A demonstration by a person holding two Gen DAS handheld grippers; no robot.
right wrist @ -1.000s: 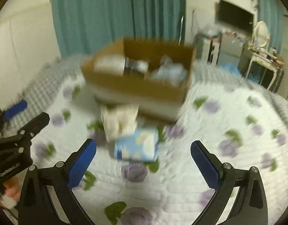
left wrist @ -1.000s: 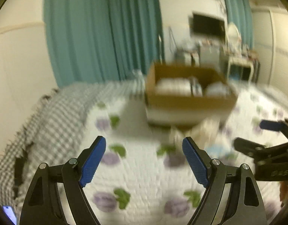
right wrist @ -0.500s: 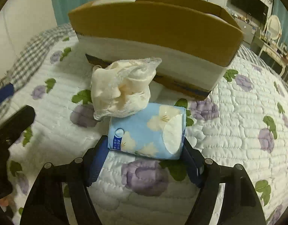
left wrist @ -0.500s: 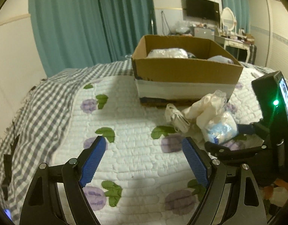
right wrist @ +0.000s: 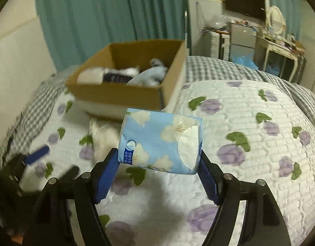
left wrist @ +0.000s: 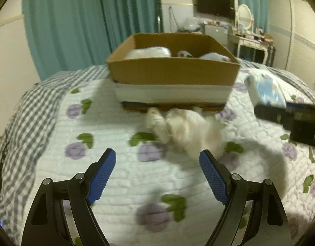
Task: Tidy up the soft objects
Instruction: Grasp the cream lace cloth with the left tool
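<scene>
My right gripper [right wrist: 158,170] is shut on a blue flower-print tissue pack [right wrist: 160,141] and holds it above the quilt; the pack also shows at the right of the left wrist view [left wrist: 268,91]. A cardboard box [left wrist: 171,71] with several soft items inside stands on the bed, also in the right wrist view [right wrist: 124,90]. A cream plastic bag bundle [left wrist: 186,129] lies on the quilt in front of the box, blurred. My left gripper [left wrist: 157,172] is open and empty, low over the quilt, just short of the bundle.
The bed has a white quilt with purple flowers [left wrist: 116,184] over a grey checked sheet [left wrist: 30,123]. Teal curtains [left wrist: 85,20] hang behind. A dressing table [left wrist: 249,41] and a wall TV [left wrist: 215,5] stand at the back right.
My right gripper closed on the tissue pack and lifted it off the quilt, up and to the right. My left gripper moved closer to the cream bundle.
</scene>
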